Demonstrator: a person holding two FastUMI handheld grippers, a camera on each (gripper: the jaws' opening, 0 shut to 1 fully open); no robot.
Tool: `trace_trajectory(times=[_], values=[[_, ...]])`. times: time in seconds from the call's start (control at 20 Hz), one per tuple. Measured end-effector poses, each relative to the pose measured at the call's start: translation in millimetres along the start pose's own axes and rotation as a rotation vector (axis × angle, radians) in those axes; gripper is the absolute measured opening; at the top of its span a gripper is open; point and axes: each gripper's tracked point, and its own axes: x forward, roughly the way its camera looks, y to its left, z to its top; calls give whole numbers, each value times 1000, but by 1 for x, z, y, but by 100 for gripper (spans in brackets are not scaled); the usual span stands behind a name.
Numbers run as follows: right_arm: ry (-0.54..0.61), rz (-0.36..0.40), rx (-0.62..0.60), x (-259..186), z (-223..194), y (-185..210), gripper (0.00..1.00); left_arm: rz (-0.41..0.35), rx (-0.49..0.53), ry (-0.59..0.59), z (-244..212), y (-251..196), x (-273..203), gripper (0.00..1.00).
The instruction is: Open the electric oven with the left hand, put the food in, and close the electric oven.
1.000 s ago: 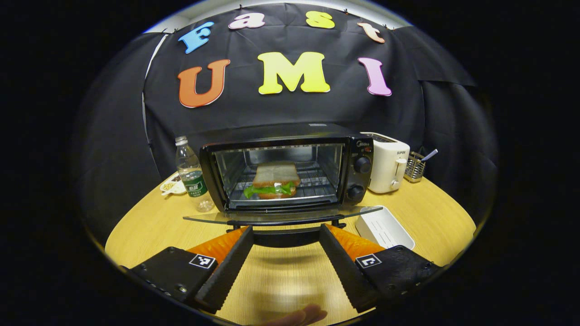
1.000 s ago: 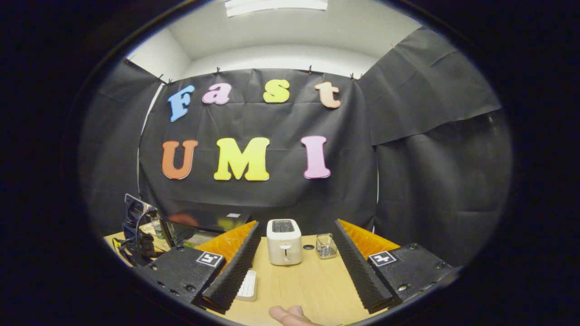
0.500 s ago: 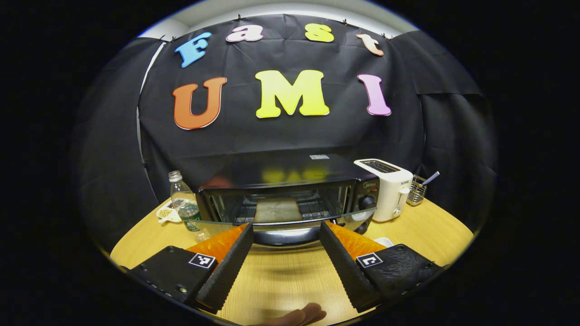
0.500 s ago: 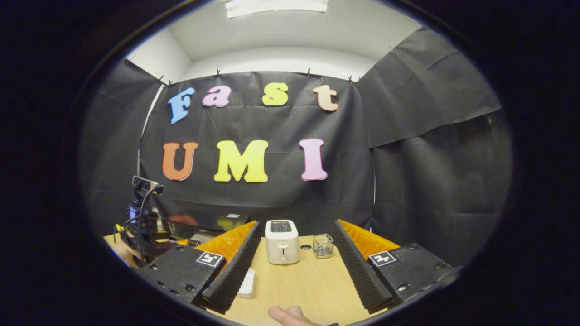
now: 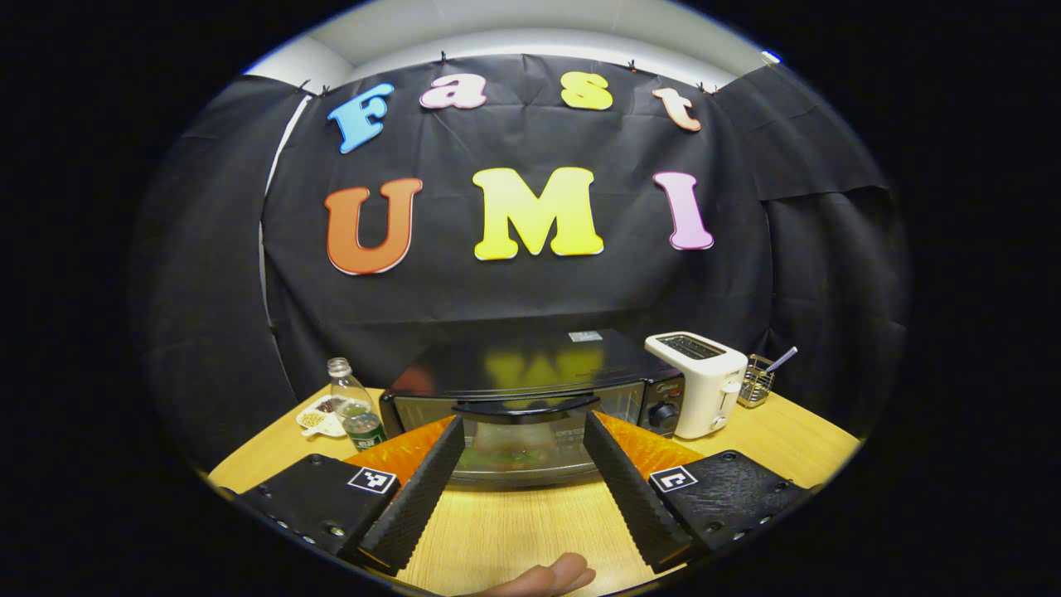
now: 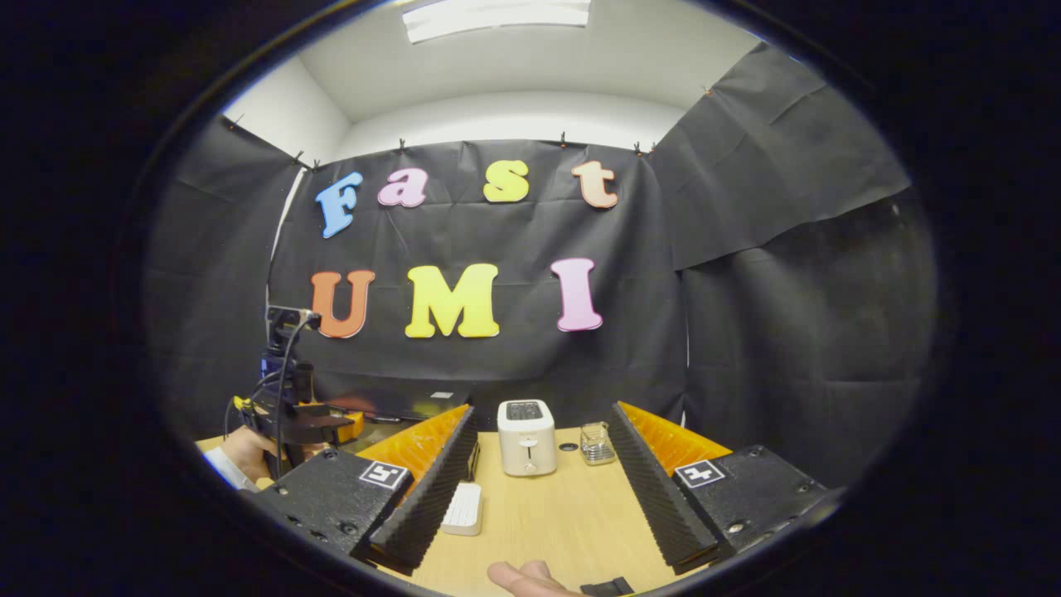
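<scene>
Standing near the middle of the tabletop [image 5: 779,439], toward its back edge, the black electric oven [image 5: 530,390] has its glass door [image 5: 514,444] up against the front, the dark door handle [image 5: 524,408] running along the top of the glass. The left gripper [image 5: 520,485] sits just in front of that door with its two black ribbed fingers [image 5: 412,497] spread wide, one on each side of the handle's span; nothing is held between them, and whether they touch the door cannot be told. Through the glass a blurred shape with a green band shows, which looks like the sandwich [image 5: 507,452] lying inside the oven.

Just beside the oven's knob end stands a white toaster [image 5: 700,384], and next to that, near the back right of the tabletop, a small wire holder [image 5: 753,388] with a utensil poking out. On the oven's other side, toward the back left corner, are a clear water bottle [image 5: 355,406] and a small white dish [image 5: 319,417] of snacks. A fingertip [image 5: 547,576] shows at the near edge.

In the right gripper view, the right gripper [image 6: 539,485] hangs above the tabletop [image 6: 564,514], well apart from the oven [image 6: 398,406], its fingers also wide apart and empty. Between them lie the toaster [image 6: 527,425], a small glass container [image 6: 597,444] and a white tray [image 6: 462,508]. At the left of that view, the left gripper's body [image 6: 290,406] and a hand [image 6: 249,452] with a light sleeve are seen by the oven.
</scene>
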Motion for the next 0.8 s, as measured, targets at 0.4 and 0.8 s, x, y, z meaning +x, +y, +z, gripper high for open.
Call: trace_trajectory(times=[0.4, 0.8], values=[[-70, -41, 4, -61, 34, -27, 100, 55, 27, -130, 69, -2, -135, 95], [-118, -38, 2, -80, 60, -36, 100, 94, -50, -195, 87, 8, -235, 95]])
